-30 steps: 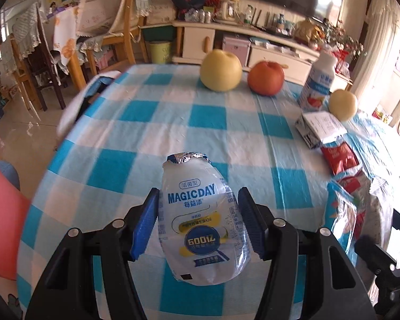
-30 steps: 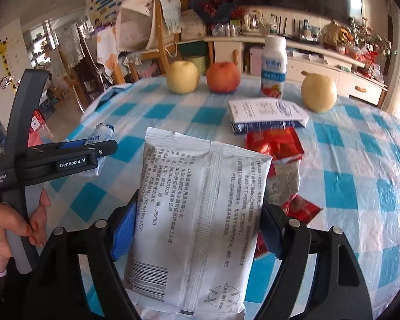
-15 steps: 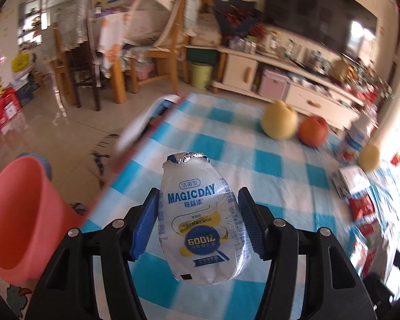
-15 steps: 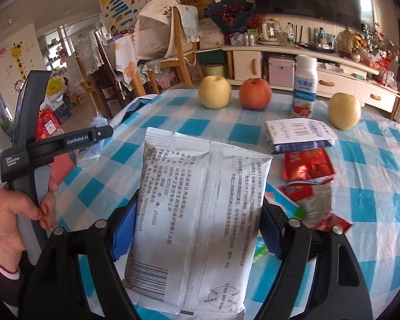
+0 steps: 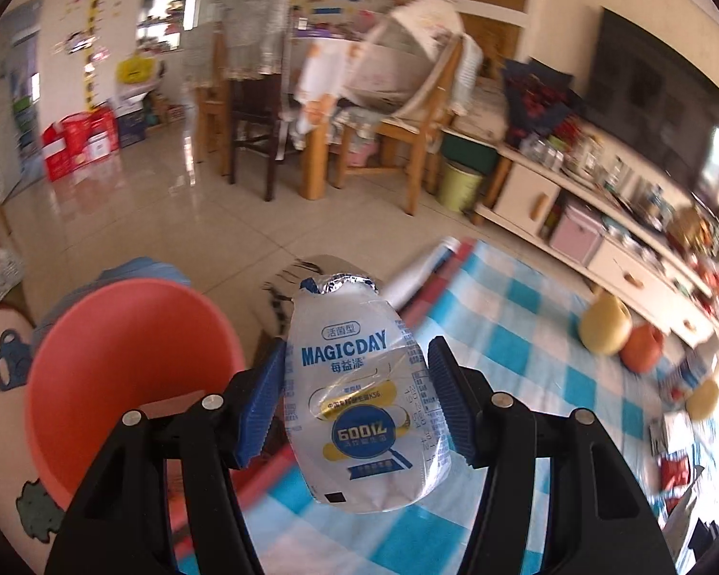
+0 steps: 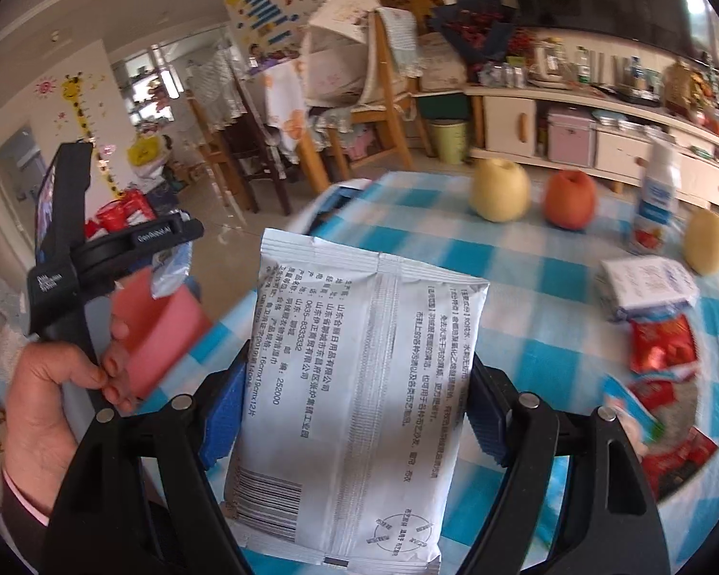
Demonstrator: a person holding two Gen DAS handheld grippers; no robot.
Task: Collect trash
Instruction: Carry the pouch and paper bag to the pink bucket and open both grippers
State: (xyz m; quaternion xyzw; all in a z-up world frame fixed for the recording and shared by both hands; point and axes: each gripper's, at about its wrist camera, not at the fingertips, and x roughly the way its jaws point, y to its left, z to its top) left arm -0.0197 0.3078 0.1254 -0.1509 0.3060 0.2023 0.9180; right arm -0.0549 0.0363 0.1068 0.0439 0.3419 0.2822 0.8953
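Observation:
My left gripper (image 5: 357, 407) is shut on an empty MAGICDAY drink bottle (image 5: 364, 397) with a torn foil lid, held over the table's left edge beside a red plastic bin (image 5: 120, 383) on the floor. My right gripper (image 6: 354, 412) is shut on a white wet-wipe packet (image 6: 359, 383) above the blue checked tablecloth (image 6: 527, 263). The left gripper (image 6: 168, 244) with its bottle also shows in the right wrist view, above the red bin (image 6: 153, 330). Red snack wrappers (image 6: 661, 345) lie on the table at the right.
Two yellow pears (image 6: 501, 189), a red apple (image 6: 570, 199), a white milk bottle (image 6: 656, 201) and a folded tissue pack (image 6: 647, 287) stand on the table. Wooden chairs (image 5: 398, 143) and a low cabinet (image 5: 575, 211) stand beyond it. A green waste basket (image 5: 460, 184) sits by the cabinet.
My left gripper has swung left with the bottle, off the table towards the red bin. My right gripper has turned left with the packet, still above the table.

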